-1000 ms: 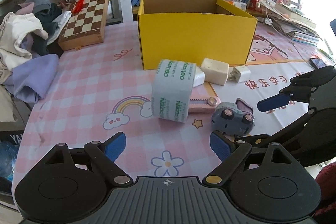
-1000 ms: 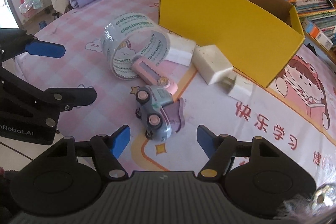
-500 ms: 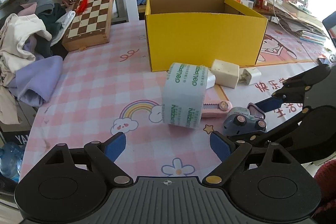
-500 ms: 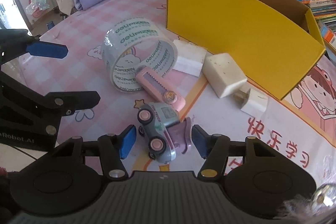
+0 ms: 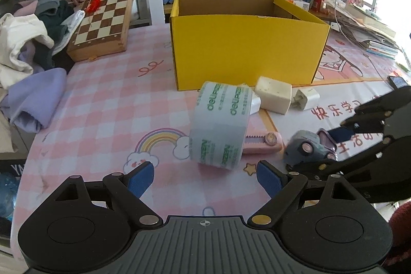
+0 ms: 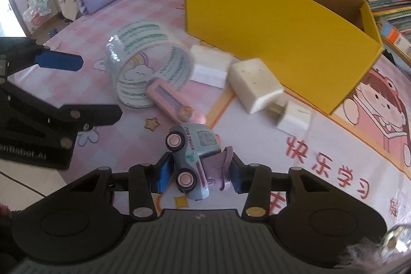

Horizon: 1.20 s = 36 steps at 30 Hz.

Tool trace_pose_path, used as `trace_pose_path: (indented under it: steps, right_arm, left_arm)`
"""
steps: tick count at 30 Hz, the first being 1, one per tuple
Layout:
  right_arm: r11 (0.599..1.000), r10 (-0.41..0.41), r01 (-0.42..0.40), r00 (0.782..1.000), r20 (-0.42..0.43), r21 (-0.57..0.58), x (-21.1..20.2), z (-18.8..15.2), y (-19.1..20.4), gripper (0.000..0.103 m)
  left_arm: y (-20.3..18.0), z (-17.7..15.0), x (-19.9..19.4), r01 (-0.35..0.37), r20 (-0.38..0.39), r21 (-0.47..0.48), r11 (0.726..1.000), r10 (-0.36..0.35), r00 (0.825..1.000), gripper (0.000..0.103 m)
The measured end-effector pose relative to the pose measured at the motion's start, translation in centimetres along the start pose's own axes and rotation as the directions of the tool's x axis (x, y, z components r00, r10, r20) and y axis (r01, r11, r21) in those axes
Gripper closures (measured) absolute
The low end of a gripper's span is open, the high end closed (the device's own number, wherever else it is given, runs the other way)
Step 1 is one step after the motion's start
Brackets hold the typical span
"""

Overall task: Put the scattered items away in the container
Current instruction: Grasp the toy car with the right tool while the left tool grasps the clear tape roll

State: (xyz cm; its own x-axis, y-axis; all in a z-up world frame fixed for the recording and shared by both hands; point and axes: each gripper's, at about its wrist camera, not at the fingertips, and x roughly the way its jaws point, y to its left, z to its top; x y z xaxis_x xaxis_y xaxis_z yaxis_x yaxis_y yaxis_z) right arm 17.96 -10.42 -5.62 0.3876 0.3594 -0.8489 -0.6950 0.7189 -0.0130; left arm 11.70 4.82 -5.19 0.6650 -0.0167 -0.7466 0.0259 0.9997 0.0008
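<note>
- Right gripper [image 6: 197, 177]: jaws closed narrow on the toy truck [image 6: 194, 158], pads on its sides; truck lies on its side on the tabletop [image 6: 128, 17], near of the yellow box [image 6: 277, 25].
- We judge the truck light, rigid and slick plastic; the hinged purple flap could give, so grip the body.
- Left gripper [image 5: 205, 177]: jaws wide, empty, held low and level, aimed at the tape roll [image 5: 221, 123] just beyond.
- We'd take the roll across its width: light, stiff, may roll.
- Pink cutter [image 5: 262, 144] touches the roll; chargers [image 5: 274, 94] lie beside the box.
</note>
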Motion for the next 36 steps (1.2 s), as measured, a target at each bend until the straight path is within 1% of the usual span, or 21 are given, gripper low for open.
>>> trace_pose_path:
  steps: [8,11,13,14,15,16,17,24,27,30,32,33,34,36]
  right_arm:
    - [0.999,-0.043,0.043,0.999,-0.005,0.03,-0.6,-0.8,-1.6,0.06]
    - [0.998,-0.053,0.053,0.999,-0.009,0.043,-0.8,-1.2,-2.1,0.06]
    - [0.997,-0.058,0.058,0.998,-0.012,0.05,-0.9,-1.4,-2.4,0.06]
    - [0.997,-0.06,0.06,0.998,-0.013,0.053,-1.0,-1.5,-2.5,0.06]
    - [0.997,-0.061,0.062,0.998,-0.014,0.054,-1.0,-1.6,-2.6,0.06]
    - [0.997,-0.061,0.062,0.998,-0.014,0.055,-1.0,-1.7,-2.7,0.06]
    - [0.997,-0.062,0.062,0.998,-0.015,0.056,-1.0,-1.8,-2.7,0.06]
    - [0.996,-0.061,0.062,0.998,-0.015,0.063,-1.1,-2.1,-2.8,0.06]
    - [0.996,-0.062,0.063,0.998,-0.011,0.064,-1.3,-2.3,-2.8,0.06]
    - [0.996,-0.064,0.065,0.998,-0.009,0.065,-1.4,-2.4,-2.7,0.06]
    - [0.995,-0.065,0.066,0.998,-0.01,0.07,-1.5,-2.5,-2.8,0.06]
    - [0.995,-0.065,0.066,0.998,-0.011,0.074,-1.5,-2.6,-2.8,0.06]
    - [0.995,-0.064,0.065,0.998,-0.014,0.078,-1.5,-2.6,-2.8,0.06]
    - [0.994,-0.063,0.064,0.998,-0.016,0.083,-1.5,-2.7,-2.8,0.06]
  left_arm:
    - [-0.6,0.9,1.5,0.016,0.006,-0.005,1.0,-0.016,1.0,0.015]
    - [-0.9,1.1,2.0,0.015,0.003,-0.003,1.0,-0.015,1.0,0.025]
    - [-1.0,1.1,2.2,0.016,-0.003,-0.005,1.0,-0.016,1.0,0.035]
    - [-1.0,1.1,2.3,0.018,-0.008,-0.009,1.0,-0.018,1.0,0.039]
    - [-1.0,1.1,2.4,0.016,-0.011,-0.011,1.0,-0.017,1.0,0.049]
    - [-1.0,1.0,2.4,0.011,-0.012,-0.014,1.0,-0.011,1.0,0.056]
    - [-1.0,1.0,2.4,0.001,-0.011,-0.017,1.0,-0.001,1.0,0.061]
    - [-0.2,1.3,1.1,-0.035,0.052,-0.078,0.996,0.04,0.998,0.062]
    - [0.3,1.5,0.4,-0.041,0.074,-0.123,0.992,0.051,0.996,0.063]
    - [0.8,1.9,-0.3,-0.044,0.103,-0.156,0.987,0.061,0.993,0.068]
    - [1.0,2.1,-0.8,-0.041,0.12,-0.165,0.985,0.061,0.991,0.081]
    - [1.0,2.2,-1.0,-0.039,0.127,-0.168,0.985,0.061,0.99,0.092]
    - [1.1,2.2,-1.1,-0.037,0.133,-0.171,0.985,0.061,0.989,0.098]
    - [1.3,2.2,-1.2,-0.036,0.141,-0.18,0.983,0.062,0.988,0.098]
